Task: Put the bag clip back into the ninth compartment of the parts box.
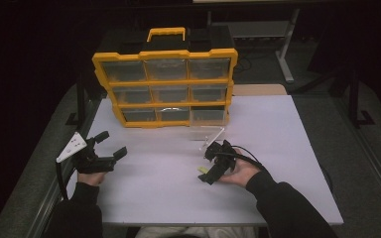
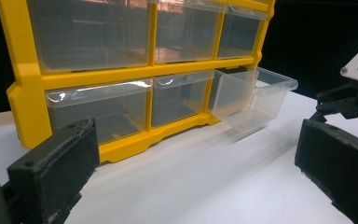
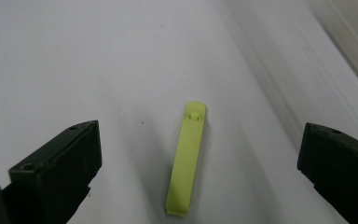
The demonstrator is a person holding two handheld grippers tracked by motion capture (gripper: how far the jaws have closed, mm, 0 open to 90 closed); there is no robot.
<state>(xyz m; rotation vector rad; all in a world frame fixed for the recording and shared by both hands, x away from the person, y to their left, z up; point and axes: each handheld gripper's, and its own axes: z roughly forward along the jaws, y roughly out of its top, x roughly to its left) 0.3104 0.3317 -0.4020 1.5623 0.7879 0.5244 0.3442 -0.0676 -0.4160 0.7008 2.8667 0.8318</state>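
A small yellow-green plastic strip (image 3: 186, 161) lies flat on the white table, between the wide-apart jaws of my right gripper (image 3: 200, 142), which touch nothing. From above, that strip (image 1: 203, 170) sits just under my right gripper (image 1: 206, 165), right of the table's middle. My left gripper (image 1: 112, 143) stands open and empty near the left edge, aimed at the yellow organizer (image 1: 163, 89). In the left gripper view, my left gripper (image 2: 196, 186) faces the organizer (image 2: 121, 74). Its bottom-right clear drawer (image 2: 254, 95) is pulled out.
The pulled-out clear drawer (image 1: 208, 130) juts onto the white table (image 1: 287, 148) just behind my right hand. The organizer has several clear drawers and a yellow carry handle (image 1: 166, 33). My other gripper (image 2: 349, 100) shows at the right of the left gripper view.
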